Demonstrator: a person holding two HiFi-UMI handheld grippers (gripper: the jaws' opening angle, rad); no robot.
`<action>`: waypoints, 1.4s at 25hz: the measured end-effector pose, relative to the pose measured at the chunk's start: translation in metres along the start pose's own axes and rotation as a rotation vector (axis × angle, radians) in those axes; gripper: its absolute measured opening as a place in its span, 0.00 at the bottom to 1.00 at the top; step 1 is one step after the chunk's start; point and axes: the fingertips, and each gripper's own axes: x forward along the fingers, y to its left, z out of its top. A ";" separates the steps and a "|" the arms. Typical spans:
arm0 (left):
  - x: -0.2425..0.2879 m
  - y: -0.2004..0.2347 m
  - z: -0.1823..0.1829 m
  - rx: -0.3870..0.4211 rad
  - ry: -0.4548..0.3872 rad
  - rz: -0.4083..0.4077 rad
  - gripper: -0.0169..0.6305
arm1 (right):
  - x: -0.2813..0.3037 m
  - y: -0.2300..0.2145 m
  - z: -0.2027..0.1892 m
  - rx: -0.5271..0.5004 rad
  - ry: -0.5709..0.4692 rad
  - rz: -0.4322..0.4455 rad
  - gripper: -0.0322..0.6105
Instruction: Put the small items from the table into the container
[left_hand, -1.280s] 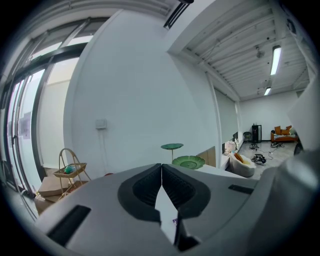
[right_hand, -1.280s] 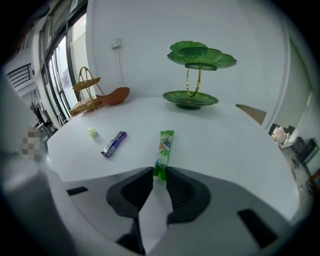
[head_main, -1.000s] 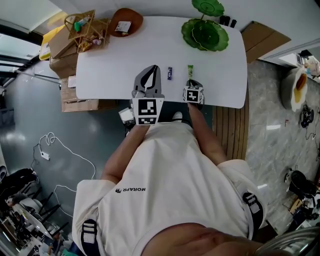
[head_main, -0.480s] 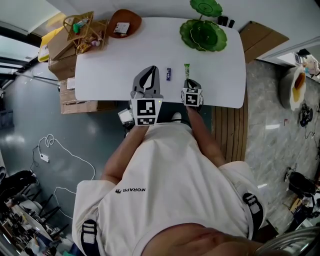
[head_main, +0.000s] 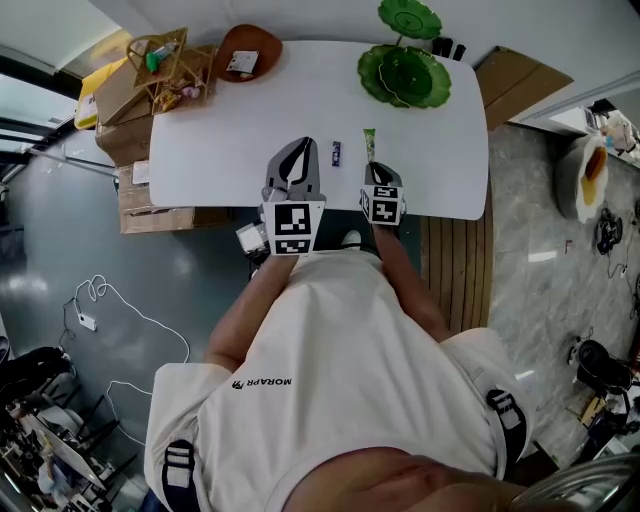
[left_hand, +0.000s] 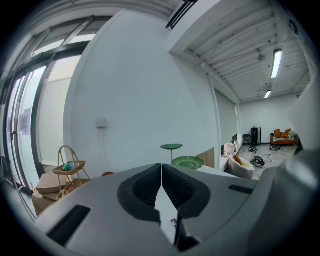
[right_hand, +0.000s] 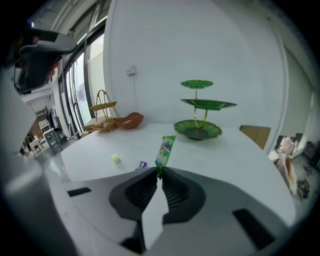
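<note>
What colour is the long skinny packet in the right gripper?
The packet is bright green with some white; the right gripper view shows it best.

Cardboard boxes (head_main: 118, 100) on grey floor (head_main: 60, 250)

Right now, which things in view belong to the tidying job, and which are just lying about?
Job: green sachet in the right tool; purple sweet; small yellow item; green tiered dish or brown bowl, whichever is the container.
Lying about: wire basket; cardboard boxes; left tool, shut, empty.
</note>
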 end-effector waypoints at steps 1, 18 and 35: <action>0.000 0.000 0.000 -0.002 0.000 0.000 0.03 | -0.004 0.000 0.005 0.002 -0.011 0.000 0.11; 0.002 0.000 0.006 0.001 -0.016 -0.021 0.03 | -0.057 0.008 0.092 0.007 -0.218 0.012 0.11; -0.002 -0.005 0.008 0.010 -0.019 -0.015 0.03 | -0.073 -0.038 0.147 -0.003 -0.328 -0.057 0.11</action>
